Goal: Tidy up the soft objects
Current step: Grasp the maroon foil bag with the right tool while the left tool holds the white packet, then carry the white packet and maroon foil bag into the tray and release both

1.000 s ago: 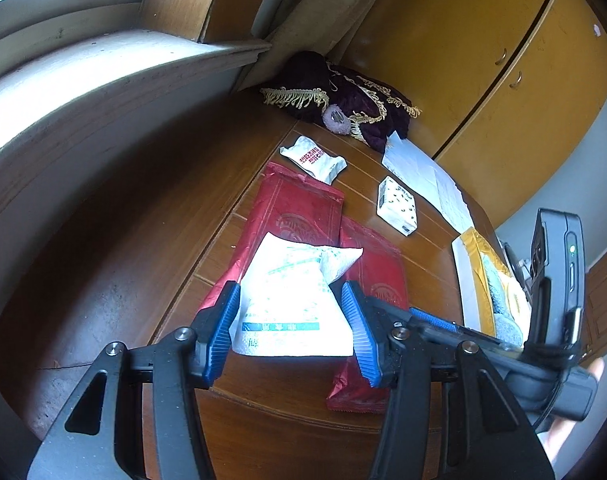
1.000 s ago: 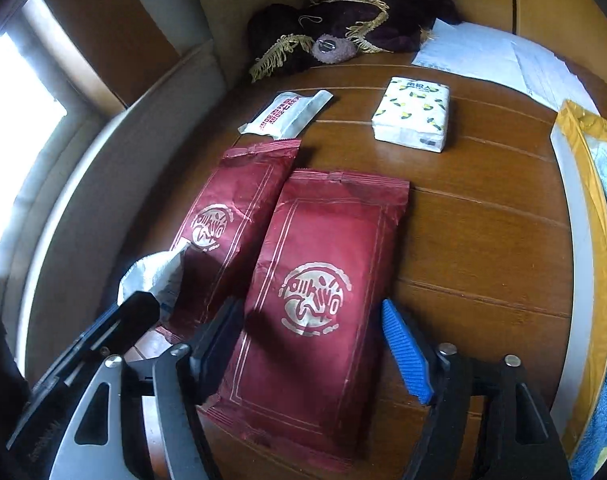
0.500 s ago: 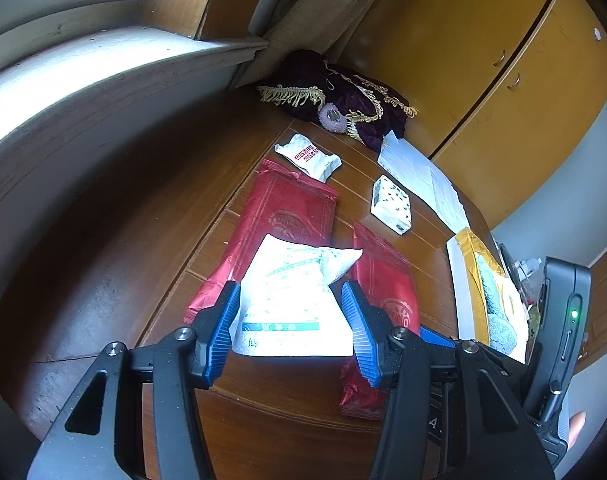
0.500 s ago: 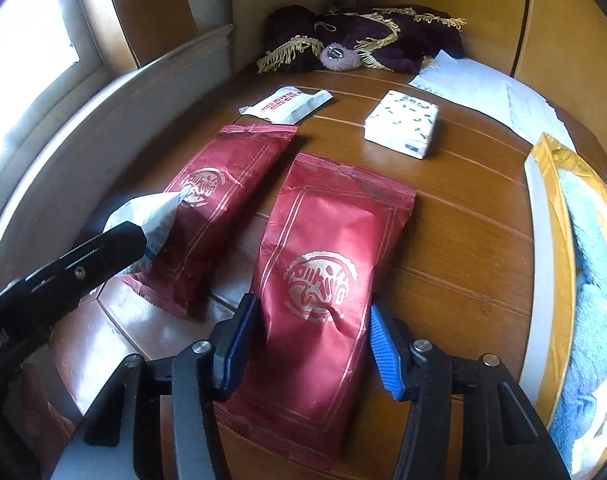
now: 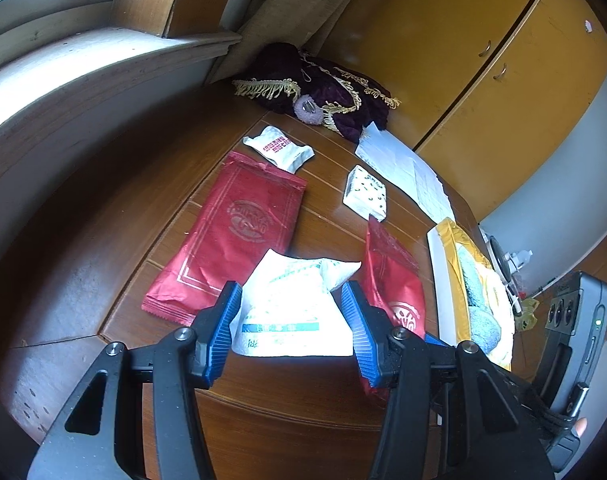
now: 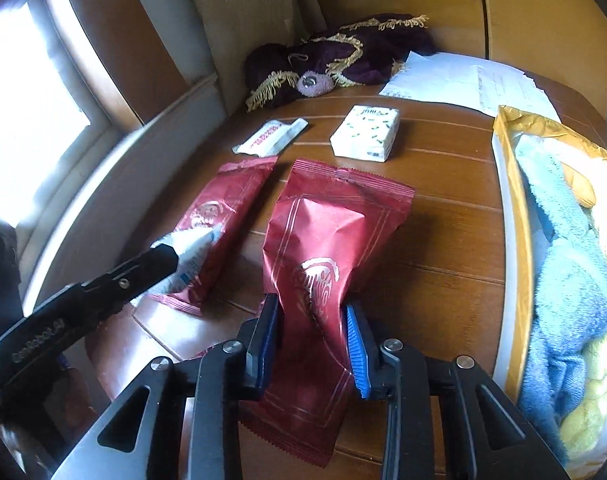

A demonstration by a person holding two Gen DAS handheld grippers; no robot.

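Both tools grip: my right tool (image 6: 311,334) pinches a red pouch (image 6: 323,256); my left tool (image 5: 289,322) holds a white packet (image 5: 291,304) above the tabletop (image 5: 103,240).

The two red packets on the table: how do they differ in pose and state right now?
The right red packet is pinched between the right gripper and creased and tilted; the left red packet lies flat on the table, ungripped. The left one is partly hidden behind the white pouch in the left gripper. Both show the same printed emblem.
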